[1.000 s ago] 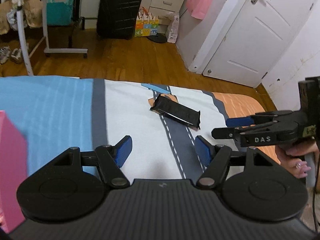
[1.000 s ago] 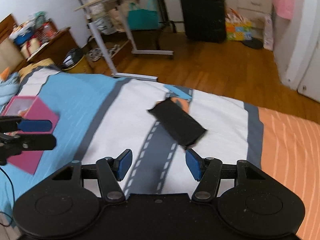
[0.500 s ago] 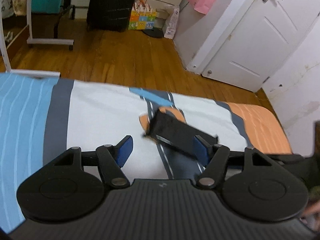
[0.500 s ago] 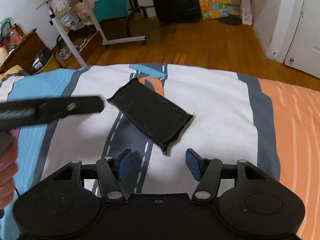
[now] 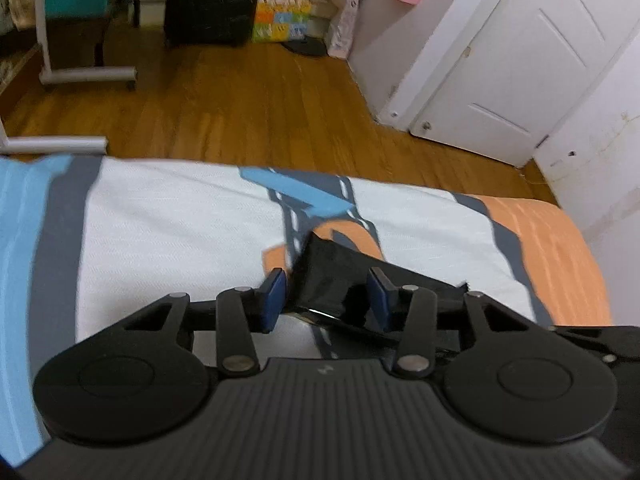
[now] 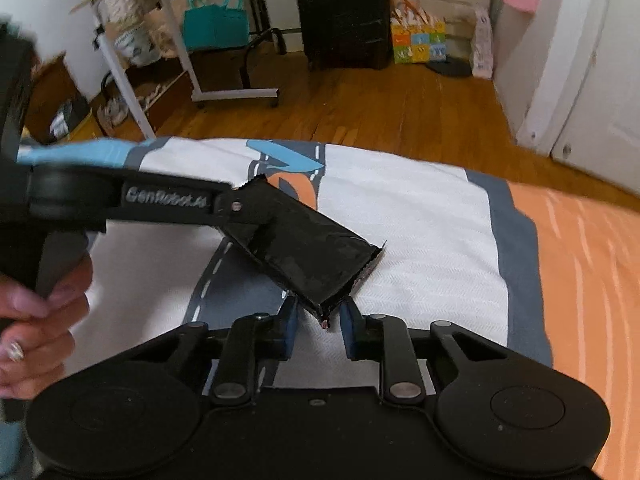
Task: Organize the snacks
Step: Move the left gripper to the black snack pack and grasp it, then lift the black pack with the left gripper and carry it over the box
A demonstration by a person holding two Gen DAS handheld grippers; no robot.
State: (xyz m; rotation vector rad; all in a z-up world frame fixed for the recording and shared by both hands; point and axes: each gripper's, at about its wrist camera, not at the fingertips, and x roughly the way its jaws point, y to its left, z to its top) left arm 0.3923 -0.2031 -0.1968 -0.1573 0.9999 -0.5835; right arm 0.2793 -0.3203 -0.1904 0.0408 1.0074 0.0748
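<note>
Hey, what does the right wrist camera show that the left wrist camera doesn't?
Only the right wrist view shows the person's hand holding the left gripper, a teal bag under a white desk, and the right gripper shut on the black snack packet at its crimped end.

Only the left wrist view shows the left gripper's jaws closing with the packet's other end between them.

Both show the road-print bedspread, the black suitcase and the wooden floor.

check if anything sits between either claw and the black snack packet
Nothing visible does. The right claw is shut on the black snack packet's near end, and the left claw is closing around its far end.
</note>
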